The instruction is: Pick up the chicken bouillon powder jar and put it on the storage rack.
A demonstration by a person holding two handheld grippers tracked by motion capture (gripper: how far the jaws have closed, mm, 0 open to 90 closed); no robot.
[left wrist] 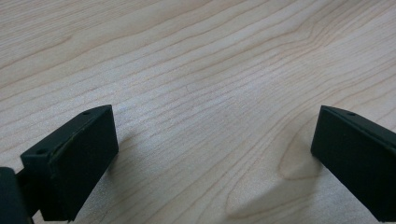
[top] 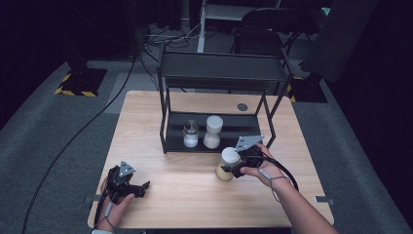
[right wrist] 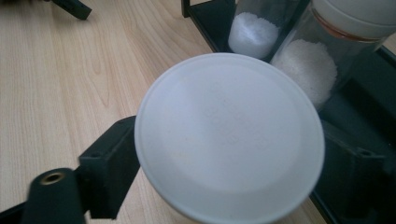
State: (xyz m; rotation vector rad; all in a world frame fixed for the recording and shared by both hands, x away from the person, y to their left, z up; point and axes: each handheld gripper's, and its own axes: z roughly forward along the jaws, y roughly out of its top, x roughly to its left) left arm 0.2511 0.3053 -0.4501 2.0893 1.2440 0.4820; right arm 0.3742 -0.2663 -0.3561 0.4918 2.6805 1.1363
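The jar (top: 226,164), white-lidded with pale contents, stands on the light wooden table (top: 185,195), clamped by the right gripper (top: 237,168); left gripper (top: 139,187) spread wide; dark room.

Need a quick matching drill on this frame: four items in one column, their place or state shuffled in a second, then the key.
Items
1. left gripper
2. right gripper
3. jar with metal lid
4. black rack

States
A. stands at the far side of the table, two shelves
B. jaws apart over bare wood, holding nothing
C. on the rack's lower shelf, left of a taller white-lidded jar
D. jaws on either side of the white-lidded jar standing on the table just in front of the rack

Pairs: 1-B, 2-D, 3-C, 4-A
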